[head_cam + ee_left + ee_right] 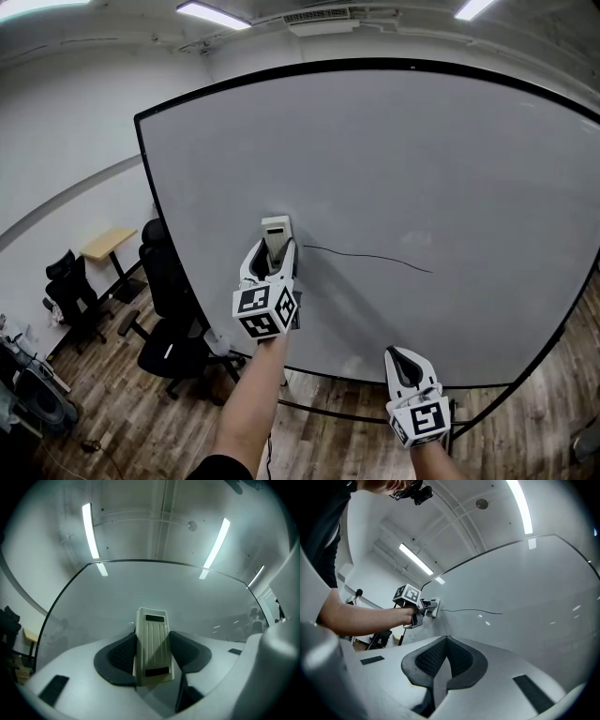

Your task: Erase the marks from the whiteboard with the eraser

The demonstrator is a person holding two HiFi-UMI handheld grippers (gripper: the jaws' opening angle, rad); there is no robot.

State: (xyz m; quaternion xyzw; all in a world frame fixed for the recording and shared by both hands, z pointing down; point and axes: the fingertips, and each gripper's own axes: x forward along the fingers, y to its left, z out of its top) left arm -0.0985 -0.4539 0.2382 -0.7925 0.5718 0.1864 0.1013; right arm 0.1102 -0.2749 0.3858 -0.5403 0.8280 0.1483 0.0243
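The left claw [273, 251] clamps the eraser [276, 229] against the whiteboard [422, 159] — at the 9 o'clock end of a thin black mark [366, 256]. The right claw [405, 360] — jaws together, empty — hangs at its 5 o'clock.

Your whiteboard [422, 159] stands upright in a black frame and carries one thin dark line [370, 256] across its lower middle, well clear of every edge. At that line's left end, the pale eraser [277, 232] in your left gripper [275, 253] sits against the board's surface. Below the bottom edge, the wooden floor [187, 431] holds black office chairs [173, 352] near the board's lower left corner, with a small desk [108, 242] further left.
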